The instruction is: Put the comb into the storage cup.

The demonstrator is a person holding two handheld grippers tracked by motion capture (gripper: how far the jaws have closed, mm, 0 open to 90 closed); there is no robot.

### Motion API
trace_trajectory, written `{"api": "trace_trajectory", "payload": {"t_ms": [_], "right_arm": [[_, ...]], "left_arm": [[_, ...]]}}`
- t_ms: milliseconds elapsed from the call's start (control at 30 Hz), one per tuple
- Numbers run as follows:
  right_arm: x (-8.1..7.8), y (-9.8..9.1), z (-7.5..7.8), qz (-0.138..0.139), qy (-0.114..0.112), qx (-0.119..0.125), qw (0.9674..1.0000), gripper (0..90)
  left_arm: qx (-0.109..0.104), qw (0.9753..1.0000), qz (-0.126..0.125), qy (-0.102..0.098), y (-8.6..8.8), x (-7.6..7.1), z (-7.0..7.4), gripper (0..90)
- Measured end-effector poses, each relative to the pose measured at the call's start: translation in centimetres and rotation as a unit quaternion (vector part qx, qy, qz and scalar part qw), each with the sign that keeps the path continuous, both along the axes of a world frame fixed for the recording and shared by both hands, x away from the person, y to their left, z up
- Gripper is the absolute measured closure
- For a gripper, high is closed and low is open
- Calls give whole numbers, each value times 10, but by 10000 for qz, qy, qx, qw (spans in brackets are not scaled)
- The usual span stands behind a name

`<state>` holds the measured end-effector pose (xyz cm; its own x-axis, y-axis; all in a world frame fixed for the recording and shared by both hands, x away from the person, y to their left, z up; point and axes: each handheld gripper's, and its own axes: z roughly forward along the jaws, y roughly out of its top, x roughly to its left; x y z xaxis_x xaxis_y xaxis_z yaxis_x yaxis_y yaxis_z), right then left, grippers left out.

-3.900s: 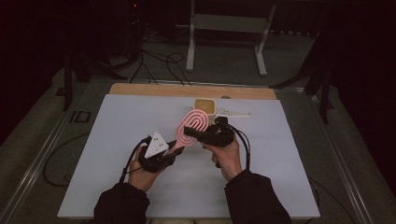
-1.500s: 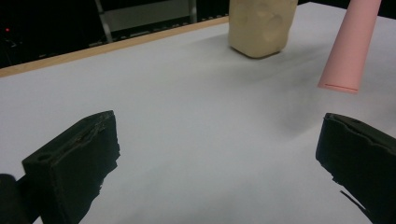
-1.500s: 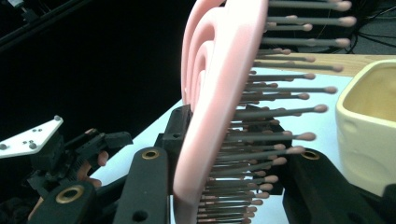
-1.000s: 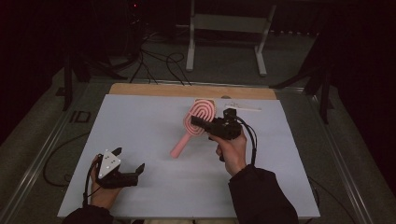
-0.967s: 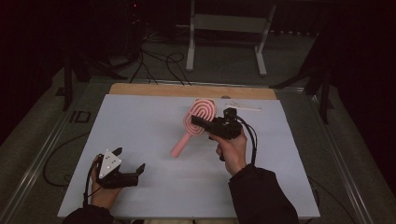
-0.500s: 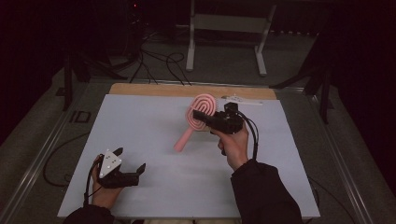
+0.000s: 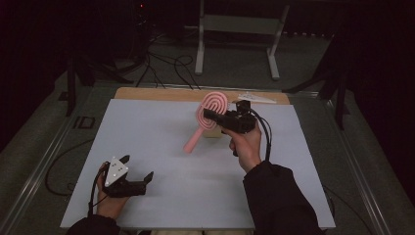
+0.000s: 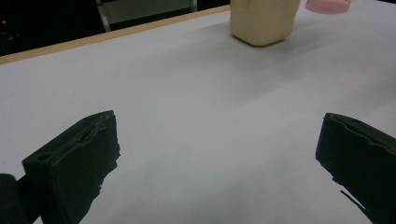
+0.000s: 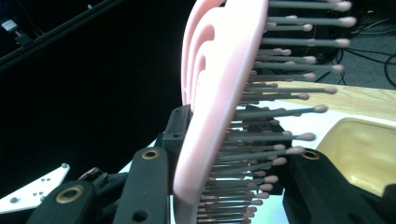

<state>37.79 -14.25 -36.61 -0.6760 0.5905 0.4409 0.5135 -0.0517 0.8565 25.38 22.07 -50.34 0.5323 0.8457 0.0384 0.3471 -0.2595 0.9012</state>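
Note:
A pink hairbrush (image 7: 211, 110) with a spiral-cut head hangs over the far middle of the table, its handle (image 7: 192, 142) slanting down to the left. My right gripper (image 7: 210, 116) is shut on the brush head. In the right gripper view the brush head (image 9: 219, 93) stands edge-on between the jaws, bristles pointing right. A cream container (image 7: 211, 132) sits on the table just beneath the brush. My left gripper (image 7: 137, 167) rests near the front left, open, with nothing between its jaws. The left gripper view looks across bare table between its open jaws (image 8: 217, 158) toward the cream container (image 8: 264, 21).
A white sheet (image 7: 161, 142) covers the table, with a wooden strip (image 7: 156, 94) along its far edge. A clear plastic piece (image 7: 254, 98) lies at the back right. Behind the table stand a metal frame (image 7: 235, 29) and floor cables (image 7: 161, 63).
The left hand has drawn back from the brush to the front left. Over the last second the right gripper carried the brush slightly farther from the person, over the cream container.

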Motion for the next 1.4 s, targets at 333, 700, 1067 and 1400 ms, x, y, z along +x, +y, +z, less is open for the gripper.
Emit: {"api": "trace_trajectory", "payload": {"t_ms": [333, 700, 1067, 1400], "right_arm": [[10, -1, 1, 31, 111, 35, 9999, 637], [18, -3, 4, -40, 104, 11, 9999, 637], [25, -7, 7, -75, 82, 132, 9999, 637], [29, -10, 7, -147, 68, 122, 9998, 637]], "left_arm": [[4, 10000, -13, 9, 0, 0, 0, 1], [-8, 10000, -25, 8, 0, 0, 0, 1], [-5, 10000, -33, -2, 0, 1, 0, 1], [0, 10000, -50, 2, 0, 1, -1, 1]]}}
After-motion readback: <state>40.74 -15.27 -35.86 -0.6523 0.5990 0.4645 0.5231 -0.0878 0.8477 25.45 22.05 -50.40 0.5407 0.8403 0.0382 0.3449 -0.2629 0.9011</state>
